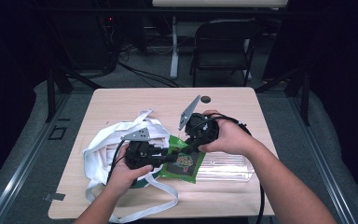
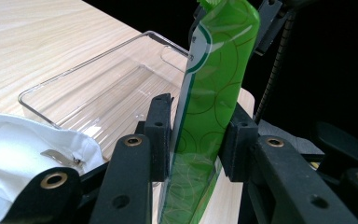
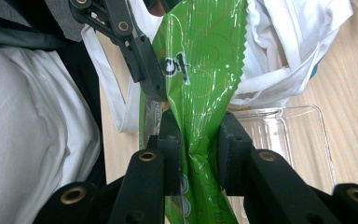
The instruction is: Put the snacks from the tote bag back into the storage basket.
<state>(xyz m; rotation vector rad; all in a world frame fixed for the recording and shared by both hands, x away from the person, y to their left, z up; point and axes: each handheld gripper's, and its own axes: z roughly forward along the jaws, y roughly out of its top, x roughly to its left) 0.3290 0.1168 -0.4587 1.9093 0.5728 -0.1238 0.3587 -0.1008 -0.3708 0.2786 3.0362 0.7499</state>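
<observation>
A green snack packet (image 1: 186,163) hangs over the table between both grippers. My left gripper (image 1: 170,156) holds one end of it; in the left gripper view its pads (image 2: 161,135) press on both sides of the packet (image 2: 214,84). My right gripper (image 1: 191,147) pinches the other end, and the foil (image 3: 200,56) creases where the pads (image 3: 230,140) meet it. The left gripper's fingers (image 3: 142,60) show farther up the packet in the right gripper view.
A clear plastic tray (image 1: 228,168) lies on the wooden table (image 1: 168,100) just under and right of the packet. A white cloth bag (image 1: 102,149) with long straps is heaped at the left. A chair (image 1: 223,42) stands beyond the table's far edge.
</observation>
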